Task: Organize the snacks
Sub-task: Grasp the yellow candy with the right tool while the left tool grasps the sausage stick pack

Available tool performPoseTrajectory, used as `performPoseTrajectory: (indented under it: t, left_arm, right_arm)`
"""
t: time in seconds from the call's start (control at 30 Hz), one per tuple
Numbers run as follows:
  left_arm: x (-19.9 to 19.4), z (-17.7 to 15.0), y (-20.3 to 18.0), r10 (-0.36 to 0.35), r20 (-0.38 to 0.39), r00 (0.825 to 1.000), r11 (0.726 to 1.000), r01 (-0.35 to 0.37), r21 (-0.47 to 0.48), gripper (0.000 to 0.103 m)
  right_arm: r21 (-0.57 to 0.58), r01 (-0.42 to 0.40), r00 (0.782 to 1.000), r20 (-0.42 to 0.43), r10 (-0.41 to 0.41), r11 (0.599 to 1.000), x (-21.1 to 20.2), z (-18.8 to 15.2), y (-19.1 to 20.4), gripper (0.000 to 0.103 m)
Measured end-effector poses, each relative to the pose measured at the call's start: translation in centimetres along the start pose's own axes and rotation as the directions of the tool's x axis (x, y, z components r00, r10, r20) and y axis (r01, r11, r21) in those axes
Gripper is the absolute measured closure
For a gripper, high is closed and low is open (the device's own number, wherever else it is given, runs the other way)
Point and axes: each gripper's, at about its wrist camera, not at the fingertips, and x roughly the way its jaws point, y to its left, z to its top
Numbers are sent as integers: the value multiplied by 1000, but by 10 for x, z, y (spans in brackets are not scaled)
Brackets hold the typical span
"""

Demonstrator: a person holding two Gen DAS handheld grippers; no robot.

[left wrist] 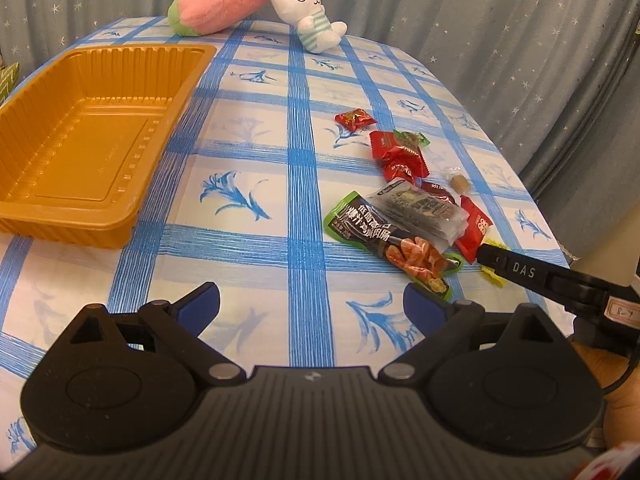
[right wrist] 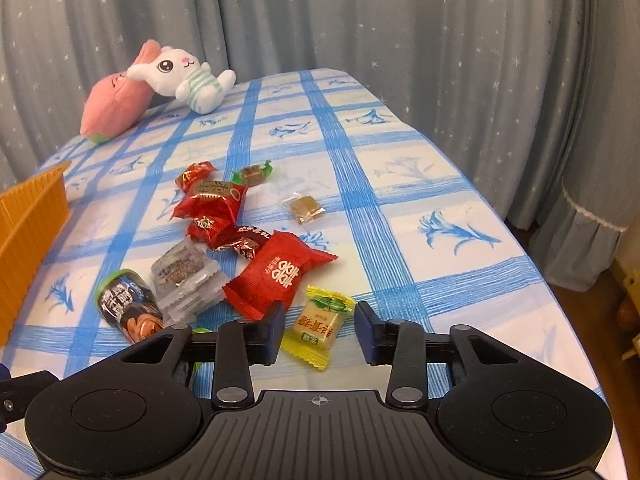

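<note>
Right between the blue pads of the right gripper (right wrist: 319,330) a yellow candy (right wrist: 318,326) is seen, lying flat on the checked tablecloth (right wrist: 400,208). The jaws are only partly open, with a gap on each side of the candy, so nothing is held. Just beside the yellow candy, on its left, a big red candy pack (right wrist: 276,274) is laid. Past that, further left of the yellow candy, a clear pack (right wrist: 186,276) and a black and green snack bag (right wrist: 124,308) are found. Behind the yellow candy a heap of small red candies (right wrist: 210,204) is piled, with a green-ended candy (right wrist: 253,173) at its back and a brown candy in clear wrap (right wrist: 305,208) off to the heap's right.

Far to the left of the yellow candy, an orange tray (left wrist: 96,128) is set on the cloth, and nothing is seen inside it. The left gripper (left wrist: 311,300) is held over bare cloth between the tray and the snacks, well apart from the yellow candy. Its jaws are spread wide and nothing is gripped.

At the far end of the table, well behind the yellow candy, a white bunny toy (right wrist: 182,78) is leaned against a pink plush toy (right wrist: 116,106). A grey curtain with little stars (right wrist: 400,20) is hung behind it all.
</note>
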Motion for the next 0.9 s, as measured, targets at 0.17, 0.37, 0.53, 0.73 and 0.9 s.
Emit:
performPoseTrajectory:
  t: [0.17, 0.37, 0.53, 0.73, 0.9]
  left_arm:
    - [0, -2, 1, -9, 0, 1000, 1000, 9, 6, 6]
    - [-5, 2, 7, -9, 14, 1000, 1000, 9, -1, 6]
    - [-7, 6, 14, -8, 22, 1000, 1000, 9, -12, 6]
    - [4, 9, 9, -29, 19, 999, 999, 29, 14, 6]
    - [21, 13, -4, -87, 19, 996, 996, 86, 32, 19]
  right_arm:
    - [-62, 36, 999, -2, -37, 997, -1, -3, 7, 80]
    - [-108, -71, 997, -32, 68, 992, -9, -11, 21, 81]
    - [-135, -236, 970, -91, 225, 963, -13, -15, 38, 81]
    - [-101, -326, 941, -126, 313, 940, -19, -22, 44, 81]
    - [-24, -203, 976, -85, 200, 979, -19, -17, 20, 81]
